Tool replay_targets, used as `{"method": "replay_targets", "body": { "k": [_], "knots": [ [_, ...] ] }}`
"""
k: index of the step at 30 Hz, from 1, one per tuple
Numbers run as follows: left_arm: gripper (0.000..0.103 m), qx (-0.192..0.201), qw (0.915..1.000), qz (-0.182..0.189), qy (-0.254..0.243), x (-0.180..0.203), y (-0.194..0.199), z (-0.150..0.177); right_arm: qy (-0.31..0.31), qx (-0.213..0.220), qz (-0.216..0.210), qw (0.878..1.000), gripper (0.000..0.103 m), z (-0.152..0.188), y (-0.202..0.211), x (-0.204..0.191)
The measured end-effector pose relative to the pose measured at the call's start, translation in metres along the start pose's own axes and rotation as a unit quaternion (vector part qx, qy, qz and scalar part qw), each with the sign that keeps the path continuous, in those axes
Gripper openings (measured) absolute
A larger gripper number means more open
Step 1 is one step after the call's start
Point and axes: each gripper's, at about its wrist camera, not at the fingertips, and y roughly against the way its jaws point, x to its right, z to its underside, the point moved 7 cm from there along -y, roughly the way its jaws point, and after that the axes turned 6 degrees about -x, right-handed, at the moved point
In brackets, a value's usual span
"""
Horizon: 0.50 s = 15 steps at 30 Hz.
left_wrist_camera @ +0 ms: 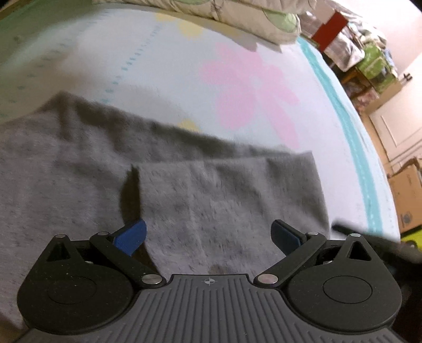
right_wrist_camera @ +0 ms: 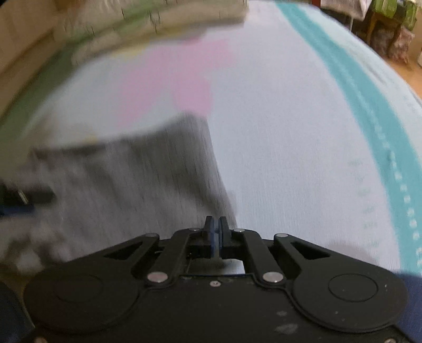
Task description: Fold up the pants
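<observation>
Nearest in the left wrist view, the left gripper (left_wrist_camera: 208,234) has its blue pads spread wide with nothing between them, hovering low over the grey pants (left_wrist_camera: 105,168). A folded layer of the fleecy fabric lies just ahead of the pads, its edge running far-right, with a dark slit where the upper layer ends.

In the right wrist view, the right gripper (right_wrist_camera: 216,232) has its pads pressed together at the near right edge of the pants (right_wrist_camera: 147,184); blur hides whether a thin edge of cloth is pinched there.

Beyond the pants spreads the pale blue bedsheet (left_wrist_camera: 184,79) with a pink flower print (left_wrist_camera: 248,92) and a teal stripe (right_wrist_camera: 369,105) on the right. A quilted pillow (left_wrist_camera: 237,15) sits at the far edge.

One fold looks done already. The next move likely calls for the left gripper to close on a fabric edge and carry it over, keeping the layers aligned.
</observation>
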Motion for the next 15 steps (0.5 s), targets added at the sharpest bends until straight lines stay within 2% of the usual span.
{"method": "replay_targets", "body": {
  "k": [2, 5, 8, 9, 12, 13, 15],
  "knots": [
    [0.102, -0.008, 1.0000, -0.003, -0.002, -0.001, -0.006, 0.003, 0.002, 0.019, -0.020, 1.000, 0.011, -0.016, 0.001, -0.002],
    [0.102, -0.021, 0.9997, -0.010, -0.001, -0.005, -0.015, 0.011, 0.021, 0.036, -0.036, 0.998, 0.011, -0.039, -0.008, -0.012],
    [0.102, -0.032, 0.9993, -0.018, 0.003, -0.014, -0.024, 0.017, 0.053, 0.037, -0.055, 0.996, 0.011, -0.064, -0.027, -0.025],
    [0.102, -0.028, 0.9995, -0.015, 0.002, -0.015, -0.023, 0.018, 0.061, 0.031, -0.056, 0.996, 0.010, -0.068, -0.035, -0.027],
    [0.102, -0.027, 0.9995, -0.013, 0.001, -0.016, -0.023, 0.018, 0.066, 0.003, -0.016, 0.998, 0.004, -0.077, -0.063, -0.023],
    [0.102, -0.027, 0.9995, -0.014, 0.001, -0.016, -0.022, 0.018, 0.057, -0.005, -0.013, 0.998, 0.000, -0.078, -0.070, -0.020],
    [0.102, -0.024, 0.9996, -0.012, 0.005, -0.017, -0.019, 0.018, 0.046, -0.002, -0.014, 0.999, 0.000, -0.081, -0.070, -0.017]
  ]
}}
